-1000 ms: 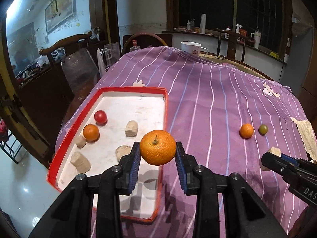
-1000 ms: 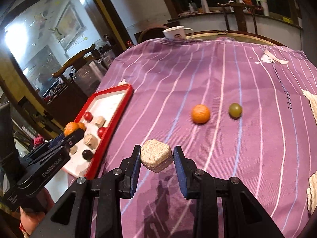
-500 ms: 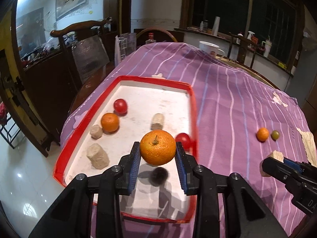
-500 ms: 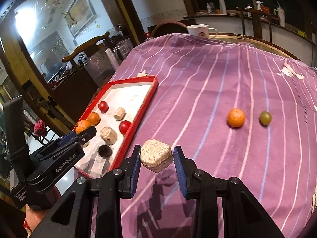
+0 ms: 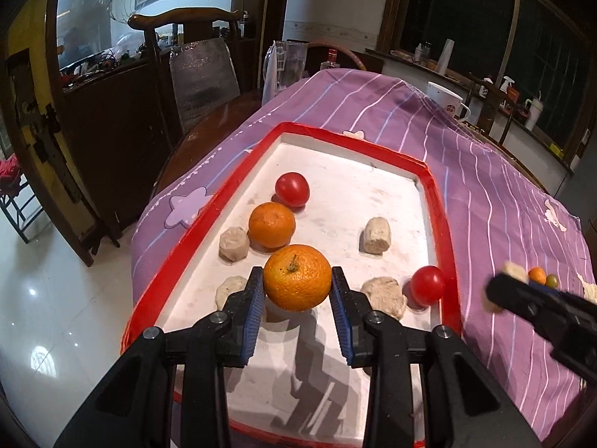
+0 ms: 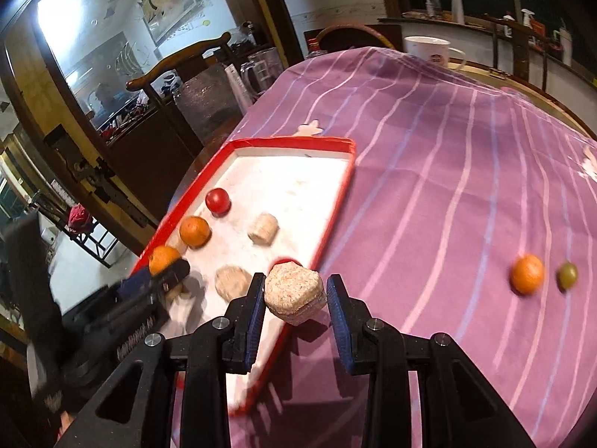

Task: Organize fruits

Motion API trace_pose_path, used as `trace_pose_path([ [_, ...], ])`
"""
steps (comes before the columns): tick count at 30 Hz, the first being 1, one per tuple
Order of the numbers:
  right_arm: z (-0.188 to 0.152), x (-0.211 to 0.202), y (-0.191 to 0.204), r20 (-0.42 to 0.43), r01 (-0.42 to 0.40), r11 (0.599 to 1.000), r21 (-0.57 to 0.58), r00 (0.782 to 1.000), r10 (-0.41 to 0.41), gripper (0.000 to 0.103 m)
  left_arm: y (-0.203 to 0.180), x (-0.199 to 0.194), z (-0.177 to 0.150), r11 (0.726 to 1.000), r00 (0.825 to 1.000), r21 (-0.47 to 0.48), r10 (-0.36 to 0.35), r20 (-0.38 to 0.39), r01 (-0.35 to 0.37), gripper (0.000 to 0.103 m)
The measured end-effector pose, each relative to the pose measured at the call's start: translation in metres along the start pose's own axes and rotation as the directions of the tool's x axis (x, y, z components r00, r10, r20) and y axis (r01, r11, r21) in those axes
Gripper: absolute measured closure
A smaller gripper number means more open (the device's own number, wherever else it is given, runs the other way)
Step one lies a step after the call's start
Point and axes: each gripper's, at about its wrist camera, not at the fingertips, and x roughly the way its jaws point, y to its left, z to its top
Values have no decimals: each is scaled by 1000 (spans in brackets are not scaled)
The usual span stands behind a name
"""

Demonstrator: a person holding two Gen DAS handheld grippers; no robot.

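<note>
My left gripper (image 5: 297,291) is shut on an orange (image 5: 297,282) and holds it over the near half of the red-rimmed white tray (image 5: 238,177). In the tray lie another orange (image 5: 271,224), two red tomatoes (image 5: 292,189) (image 5: 427,285) and several beige chunks (image 5: 377,235). My right gripper (image 6: 294,296) is shut on a beige hexagonal chunk (image 6: 294,291) above the tray's right rim (image 6: 335,209). A small orange (image 6: 527,273) and a green fruit (image 6: 567,276) rest on the purple cloth to the right.
The purple striped tablecloth (image 6: 447,186) covers the table. A white mug (image 6: 429,50) stands at its far end. Wooden chairs (image 5: 194,56) and a glass jug (image 5: 291,63) stand beyond the tray's far left. The floor (image 5: 44,280) drops off left of the tray.
Both grippers have swung left toward the tray, each still holding its load. The left one now hangs over the tray's inside; the right one has reached the tray's right rim.
</note>
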Motion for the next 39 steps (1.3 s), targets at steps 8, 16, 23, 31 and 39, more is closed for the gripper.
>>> trace_pose_path([
  [8, 29, 54, 11, -64, 0, 1000, -22, 998, -1, 67, 3, 11, 4, 1000, 1000, -2, 5, -11, -5, 69],
  [16, 33, 71, 4, -86, -37, 998, 41, 995, 40, 66, 1, 7, 7, 1000, 1000, -5, -4, 9, 4, 42],
  [23, 33, 56, -7, -55, -53, 994, 101, 997, 58, 66, -3, -8, 10, 1000, 999, 4, -7, 54, 7, 30],
  [31, 30, 26, -10, 8, -62, 991, 119, 998, 62, 65, -17, -29, 6, 999, 995, 38, 5, 96, -8, 25],
  [39, 39, 53, 13, -39, -81, 996, 35, 996, 83, 63, -18, -42, 2, 999, 995, 35, 21, 101, -25, 20],
])
